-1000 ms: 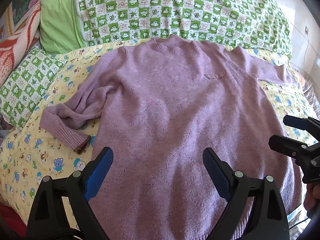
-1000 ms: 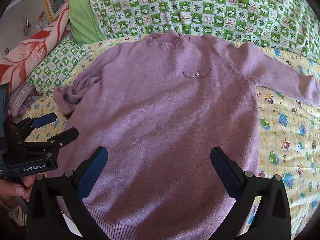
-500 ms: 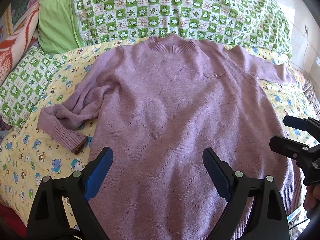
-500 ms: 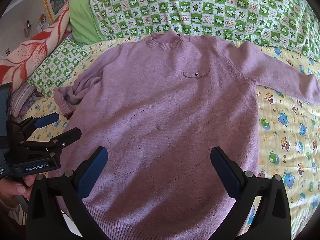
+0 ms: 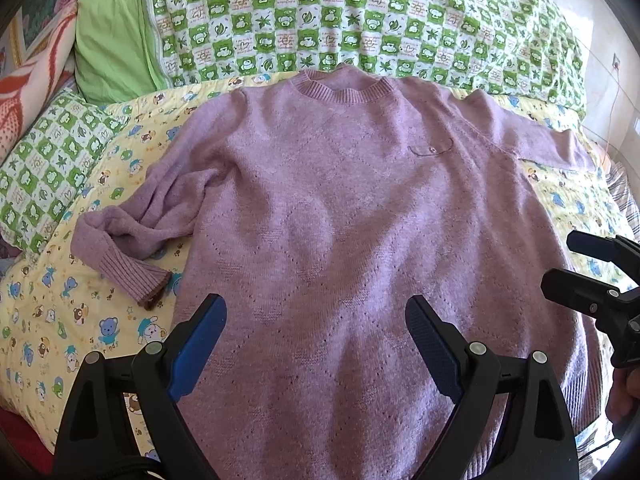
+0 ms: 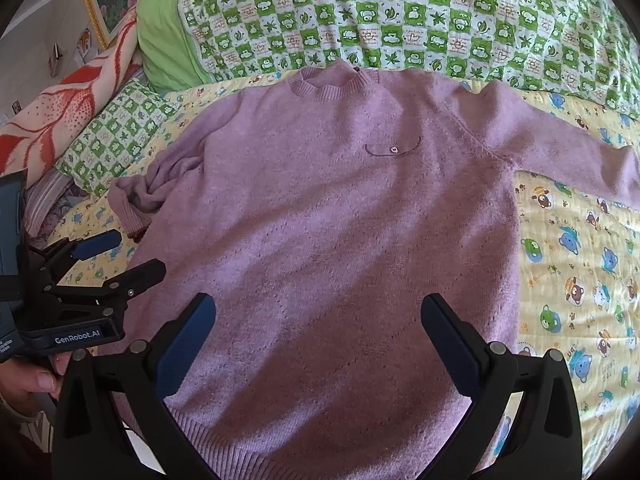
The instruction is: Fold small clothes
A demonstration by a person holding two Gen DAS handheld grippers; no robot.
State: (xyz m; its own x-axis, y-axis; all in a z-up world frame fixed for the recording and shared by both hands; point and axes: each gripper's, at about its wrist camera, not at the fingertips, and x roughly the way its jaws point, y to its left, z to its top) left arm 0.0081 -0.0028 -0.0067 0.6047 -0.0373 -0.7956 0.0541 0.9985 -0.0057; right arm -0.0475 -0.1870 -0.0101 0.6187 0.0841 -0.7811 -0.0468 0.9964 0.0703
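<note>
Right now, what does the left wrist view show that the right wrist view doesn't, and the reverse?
Only the left wrist view shows the bunched sleeve's cuff close up. Only the right wrist view shows the hem and a hand holding the left gripper. Both show the sweater spread flat, collar away from the cameras, on the yellow sheet, with both grippers open above it.

Bedding we see around the work area

We see a yellow cartoon-bear sheet (image 5: 60, 320), a green checked quilt (image 5: 360, 24), a checked pillow (image 6: 116, 136) and a red-patterned blanket (image 6: 60, 112).
</note>
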